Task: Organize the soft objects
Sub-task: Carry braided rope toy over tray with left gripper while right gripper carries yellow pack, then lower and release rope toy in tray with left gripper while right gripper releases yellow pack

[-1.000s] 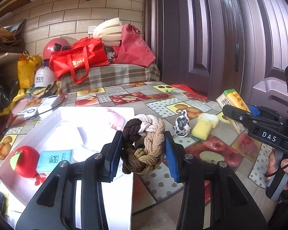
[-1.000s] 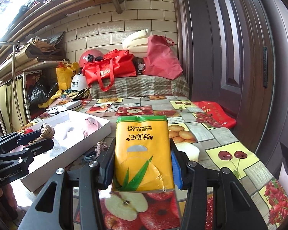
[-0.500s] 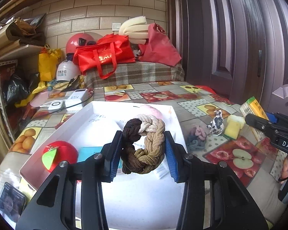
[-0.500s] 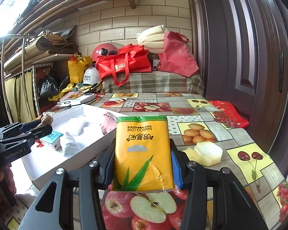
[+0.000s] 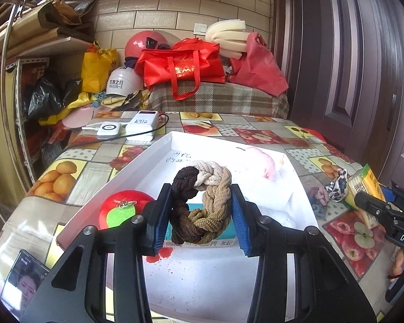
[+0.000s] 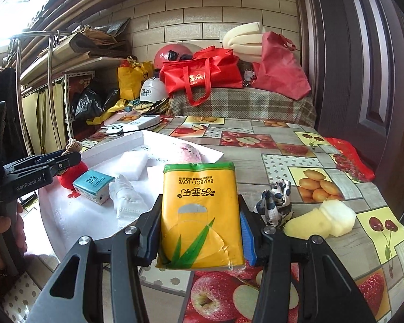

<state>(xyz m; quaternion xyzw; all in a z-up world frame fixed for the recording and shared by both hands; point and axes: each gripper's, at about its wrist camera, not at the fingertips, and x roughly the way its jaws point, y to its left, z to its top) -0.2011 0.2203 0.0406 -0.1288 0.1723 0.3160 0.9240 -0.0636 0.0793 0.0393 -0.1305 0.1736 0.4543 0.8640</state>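
Observation:
My left gripper point(image 5: 200, 216) is shut on a braided hair ring point(image 5: 202, 200) of brown, tan and cream, held above the white tray point(image 5: 115, 177). In the tray lie a red plush apple point(image 5: 121, 211), a teal tissue pack point(image 6: 93, 181), a white foam block point(image 6: 133, 161), a folded white cloth point(image 6: 126, 202) and a pink plush point(image 5: 261, 160). My right gripper point(image 6: 200, 231) is shut on a yellow tissue pack point(image 6: 200, 212), held over the table just right of the tray. The left gripper point(image 6: 44, 165) shows at the left of the right wrist view.
On the fruit-print tablecloth point(image 6: 282, 156) right of the tray lie a black-and-white scrunchie point(image 6: 274, 202), a yellow sponge point(image 6: 308, 224) with a white piece, and a grey-pink scrunchie point(image 5: 319, 197). Power banks point(image 5: 141, 129) sit behind the tray. A phone point(image 5: 24, 278) lies at the near left.
Both grippers moved left with their loads. The braided ring now hangs over the tray's middle, and the yellow pack has come closer to the tray's right edge.

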